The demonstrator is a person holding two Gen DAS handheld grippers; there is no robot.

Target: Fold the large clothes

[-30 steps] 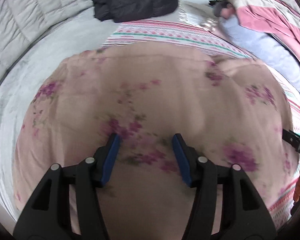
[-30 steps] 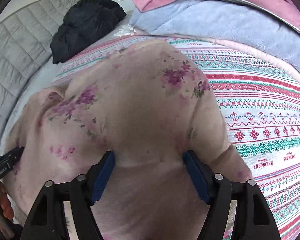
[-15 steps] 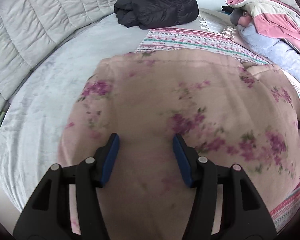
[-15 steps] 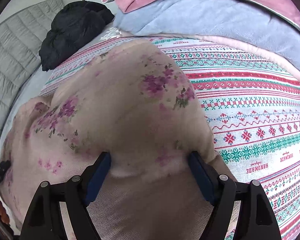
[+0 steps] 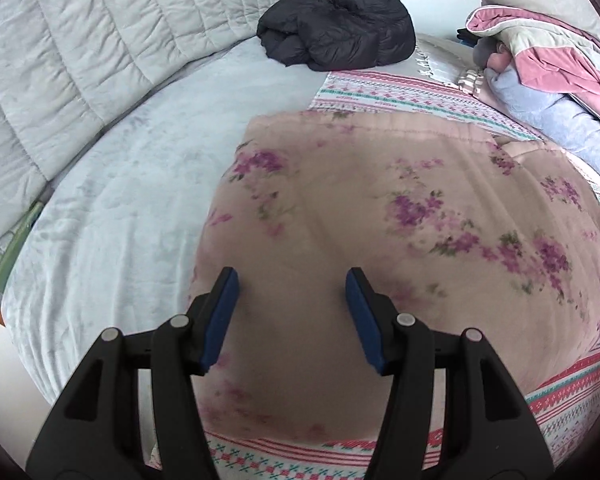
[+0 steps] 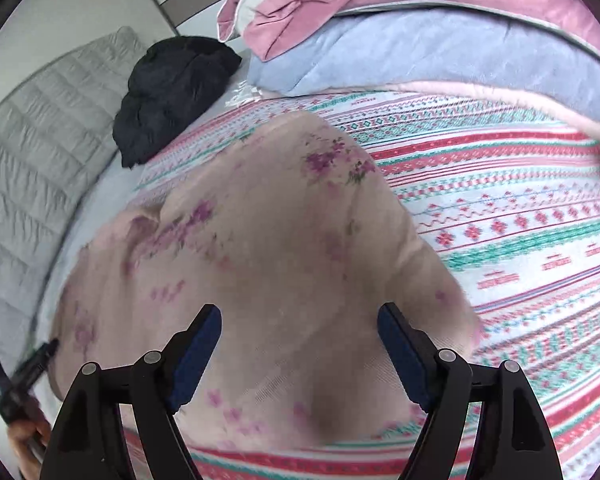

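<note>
Left wrist view: the left tongs (image 5: 292, 312) stand apart with nothing pinched between the blue pads (image 5: 220, 316); they hang over the near part of a pink flowered garment (image 5: 380, 240). The garment lies spread flat on the bed, its far edge straight and its left edge running along a pale grey bedsheet (image 5: 140, 200). Under its right and near sides shows a striped blanket (image 5: 384, 92) patterned in red, green and white. A black jacket (image 5: 336, 40) sits bunched at the far end of the bed, well apart from the garment. A grey quilted cover (image 5: 80, 40) rises along the left. At the far right lies a heap of bedding (image 5: 548, 80), pink over light blue.

Right wrist view: the right tongs (image 6: 300, 344) are wide open, their pads clear of the cloth, and hang above the near end of the same garment (image 6: 280, 240). Here the garment is blurred; its right edge runs diagonally across the striped blanket (image 6: 500, 208). The black jacket (image 6: 172, 96) lies beyond it to the left, beside the quilted cover (image 6: 32, 152). The pink and blue bedding (image 6: 420, 40) is piled along the top. At the lower left edge the left tongs (image 6: 46, 350) show as a dark blurred shape, with a hand (image 6: 28, 440) below them.
</note>
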